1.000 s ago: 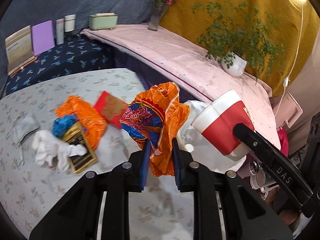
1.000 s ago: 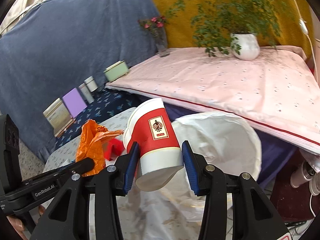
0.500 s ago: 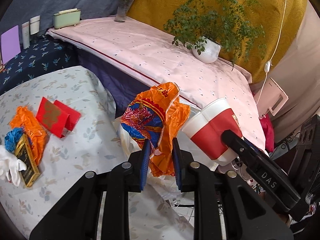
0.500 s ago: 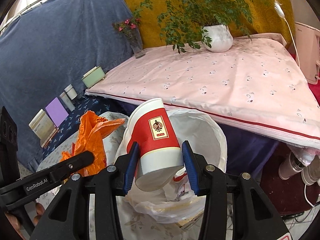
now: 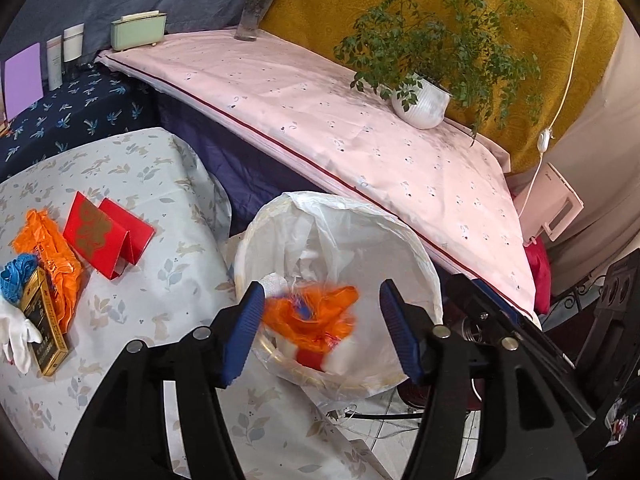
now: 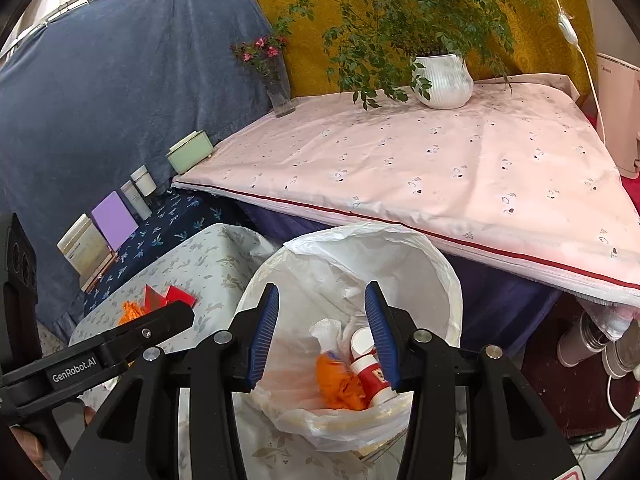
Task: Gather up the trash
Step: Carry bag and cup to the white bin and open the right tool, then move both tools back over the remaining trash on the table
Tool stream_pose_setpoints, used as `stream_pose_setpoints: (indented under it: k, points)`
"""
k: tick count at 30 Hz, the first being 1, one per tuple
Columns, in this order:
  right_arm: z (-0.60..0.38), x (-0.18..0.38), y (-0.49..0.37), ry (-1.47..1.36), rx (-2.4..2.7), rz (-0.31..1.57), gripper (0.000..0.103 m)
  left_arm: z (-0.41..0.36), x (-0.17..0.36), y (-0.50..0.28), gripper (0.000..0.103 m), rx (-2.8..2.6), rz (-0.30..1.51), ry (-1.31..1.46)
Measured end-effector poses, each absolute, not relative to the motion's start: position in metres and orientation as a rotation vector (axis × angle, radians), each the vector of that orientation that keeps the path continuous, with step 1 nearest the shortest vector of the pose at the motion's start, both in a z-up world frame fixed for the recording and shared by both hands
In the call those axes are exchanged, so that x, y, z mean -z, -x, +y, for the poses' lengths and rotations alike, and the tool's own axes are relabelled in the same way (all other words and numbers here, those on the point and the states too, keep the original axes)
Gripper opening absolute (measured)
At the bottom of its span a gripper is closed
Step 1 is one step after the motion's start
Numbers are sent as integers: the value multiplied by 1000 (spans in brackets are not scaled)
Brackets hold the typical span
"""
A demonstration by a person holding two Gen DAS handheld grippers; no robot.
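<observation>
Both grippers released | left gripper [image 5: 320, 328] just opening, orange wrapper [image 5: 312, 316] below in bin [image 5: 400, 232] | right gripper [image 6: 320, 332] above cup [image 6: 368, 372]

in the lower middle of my right view the orange wrapper [image 6: 338, 380] lies crumpled in the white-lined bin [image 6: 448, 280], touching the tipped red-and-white paper cup [image 6: 370, 372].

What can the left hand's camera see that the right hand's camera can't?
Only the left wrist view shows the gold box, blue scrap and white glove on the table.

Only the right wrist view shows the cup stacks under the pink cloth, and the red-and-white cup clearly inside the bin.

Both show the white bin bag, the orange wrapper dropped inside, the folded red card and the potted plant. The left jaws have just been opening; nothing is pinched.
</observation>
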State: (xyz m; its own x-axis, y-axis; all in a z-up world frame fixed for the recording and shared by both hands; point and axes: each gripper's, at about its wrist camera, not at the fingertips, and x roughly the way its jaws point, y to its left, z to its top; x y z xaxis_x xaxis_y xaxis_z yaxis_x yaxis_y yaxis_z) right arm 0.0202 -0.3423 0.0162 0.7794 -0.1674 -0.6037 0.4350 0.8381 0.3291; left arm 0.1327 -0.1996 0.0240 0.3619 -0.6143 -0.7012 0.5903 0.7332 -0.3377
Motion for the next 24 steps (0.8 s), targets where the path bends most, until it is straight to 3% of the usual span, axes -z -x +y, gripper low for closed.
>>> stream_pose_setpoints:
  k: [24]
  points:
    - [-267,-32,-55,-385,210,628,44,-126,-27,-149,58,622,882,115]
